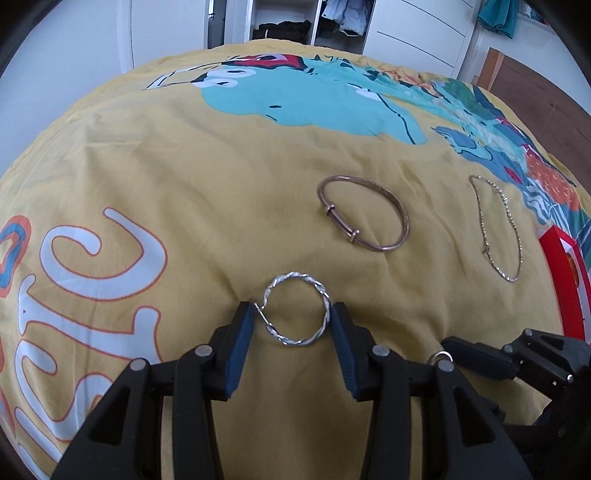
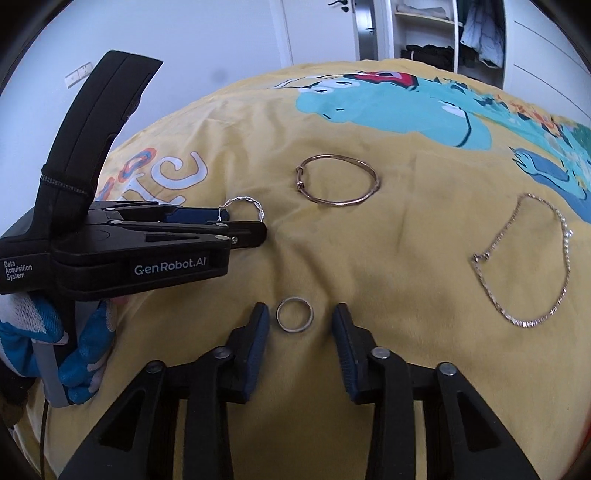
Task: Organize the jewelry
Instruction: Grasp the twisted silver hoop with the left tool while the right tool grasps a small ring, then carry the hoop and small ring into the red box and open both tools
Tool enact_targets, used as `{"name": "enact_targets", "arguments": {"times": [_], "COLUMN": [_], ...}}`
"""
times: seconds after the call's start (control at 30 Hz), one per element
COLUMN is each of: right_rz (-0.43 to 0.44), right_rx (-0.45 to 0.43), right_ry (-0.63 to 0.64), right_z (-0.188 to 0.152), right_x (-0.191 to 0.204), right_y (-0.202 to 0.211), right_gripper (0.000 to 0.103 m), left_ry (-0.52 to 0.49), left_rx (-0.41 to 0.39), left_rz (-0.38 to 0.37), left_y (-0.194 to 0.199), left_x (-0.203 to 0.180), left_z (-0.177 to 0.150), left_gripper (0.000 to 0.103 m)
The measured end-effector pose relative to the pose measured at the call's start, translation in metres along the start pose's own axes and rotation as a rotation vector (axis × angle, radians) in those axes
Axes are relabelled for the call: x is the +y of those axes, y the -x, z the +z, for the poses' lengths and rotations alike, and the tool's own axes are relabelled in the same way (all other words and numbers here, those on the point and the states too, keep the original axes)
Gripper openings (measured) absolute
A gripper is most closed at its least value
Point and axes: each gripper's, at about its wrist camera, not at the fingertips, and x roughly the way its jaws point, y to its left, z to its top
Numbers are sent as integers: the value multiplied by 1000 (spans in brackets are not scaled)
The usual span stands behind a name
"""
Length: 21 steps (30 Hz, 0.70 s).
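A twisted silver hoop (image 1: 295, 309) lies on the yellow bedspread (image 1: 221, 192) between the fingers of my left gripper (image 1: 293, 314), which is open around it. It also shows in the right wrist view (image 2: 245, 206), beside the left gripper (image 2: 251, 225). A small silver ring (image 2: 295, 315) lies between the open fingers of my right gripper (image 2: 300, 317). In the left wrist view the ring (image 1: 442, 357) sits by the right gripper (image 1: 480, 358). A rose-gold bangle (image 1: 364, 213) (image 2: 338, 179) and a thin chain bracelet (image 1: 498, 229) (image 2: 524, 258) lie farther out.
A red box (image 1: 565, 280) sits at the right edge of the bed. An open wardrobe (image 1: 295, 22) with clothes stands beyond the bed. A wooden floor (image 1: 535, 92) is to the right.
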Motion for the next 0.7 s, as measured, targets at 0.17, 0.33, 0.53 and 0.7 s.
{"name": "enact_targets", "arguments": {"times": [0.17,0.33,0.53,0.7], "right_rz": [4,27,23,-17], "right_rx": [-8,-35,-86,-125], "right_ry": [7,-26,-65,-102], "right_z": [0,-4,-9,-20], "right_x": [1,-2,-13,-38], "right_y": [4,25,68,114], "right_gripper": [20,20,20,20], "left_ry": [8,11,8,-25], "left_rx": [-17,-31,-54,-78], "left_rz": [4,-6,-8,-34], "left_y": [7,22,50,73], "left_x": [1,-1,-13,-46], "left_z": [-3,-7,-7,-1], "left_gripper": [31,31,30,30]}}
